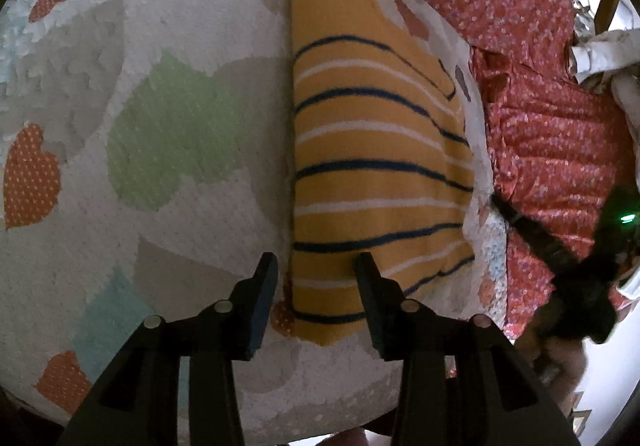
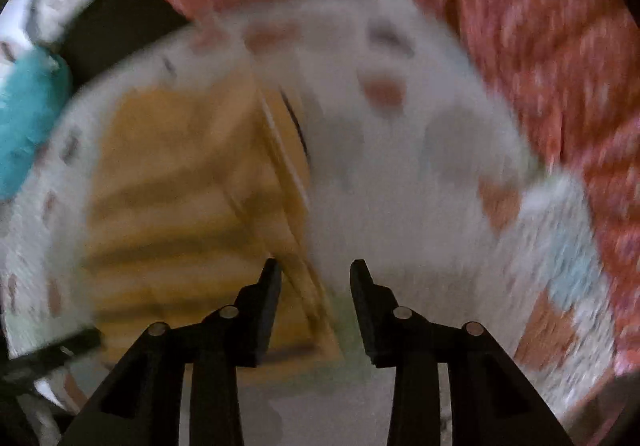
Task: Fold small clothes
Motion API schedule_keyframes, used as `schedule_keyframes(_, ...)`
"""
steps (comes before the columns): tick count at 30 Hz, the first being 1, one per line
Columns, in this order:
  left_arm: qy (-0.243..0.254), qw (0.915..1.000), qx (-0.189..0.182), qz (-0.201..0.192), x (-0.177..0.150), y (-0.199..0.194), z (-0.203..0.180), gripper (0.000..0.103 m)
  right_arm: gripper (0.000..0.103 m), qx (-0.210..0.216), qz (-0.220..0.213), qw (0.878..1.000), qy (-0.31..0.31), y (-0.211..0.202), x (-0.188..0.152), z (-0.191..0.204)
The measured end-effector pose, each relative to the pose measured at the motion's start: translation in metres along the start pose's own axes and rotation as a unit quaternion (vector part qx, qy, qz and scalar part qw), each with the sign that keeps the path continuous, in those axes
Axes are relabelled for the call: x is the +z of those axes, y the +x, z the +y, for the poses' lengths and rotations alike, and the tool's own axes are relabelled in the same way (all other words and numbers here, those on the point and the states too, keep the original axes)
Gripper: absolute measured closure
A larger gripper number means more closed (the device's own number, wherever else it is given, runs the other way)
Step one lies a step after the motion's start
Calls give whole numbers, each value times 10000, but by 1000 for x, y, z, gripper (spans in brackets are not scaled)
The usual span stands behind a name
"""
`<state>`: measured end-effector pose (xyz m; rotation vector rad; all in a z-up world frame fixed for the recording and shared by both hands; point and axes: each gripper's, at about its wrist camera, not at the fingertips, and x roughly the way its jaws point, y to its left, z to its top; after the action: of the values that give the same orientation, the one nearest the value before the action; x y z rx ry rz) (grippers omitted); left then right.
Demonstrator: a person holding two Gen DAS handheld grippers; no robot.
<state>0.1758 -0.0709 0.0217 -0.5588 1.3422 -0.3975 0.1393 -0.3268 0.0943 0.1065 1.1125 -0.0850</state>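
Your left gripper (image 1: 316, 266) hovered with jaws parted and empty over the near end of the folded yellow striped garment (image 1: 372, 149); your right gripper (image 2: 316, 274), equally released, hung beside it. It lay flat on the heart-print mat (image 1: 168, 125), seemingly finished, red floral cloth (image 1: 540, 117) beyond.

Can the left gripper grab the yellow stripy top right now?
Probably yes. The left gripper has its jaws apart right over the near edge of the folded yellow striped top, and nothing lies between them and the cloth.

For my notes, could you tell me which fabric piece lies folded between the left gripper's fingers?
The yellow striped garment, folded on the heart-print blanket; the red floral cloth lies off to the side.
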Motion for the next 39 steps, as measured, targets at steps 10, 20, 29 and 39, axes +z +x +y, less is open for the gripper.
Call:
schedule_keyframes(10, -166, 9998, 10, 78, 9, 13, 2, 58, 69, 1074, 244, 9939, 68, 69, 46, 32)
schedule_keyframes(20, -293, 9988, -335, -216, 56, 12, 3, 42, 28, 850, -405, 9931, 700, 53, 32, -32)
schedule_keyframes(29, -550, 9910, -1186, -276, 119, 58, -2, 20, 25, 2090, 268, 9697, 1238, 110, 51, -43)
schedule_keyframes(39, -284, 9928, -1027, -542, 129, 26, -27, 61, 64, 3343, 434, 9254, 1734, 112, 52, -14)
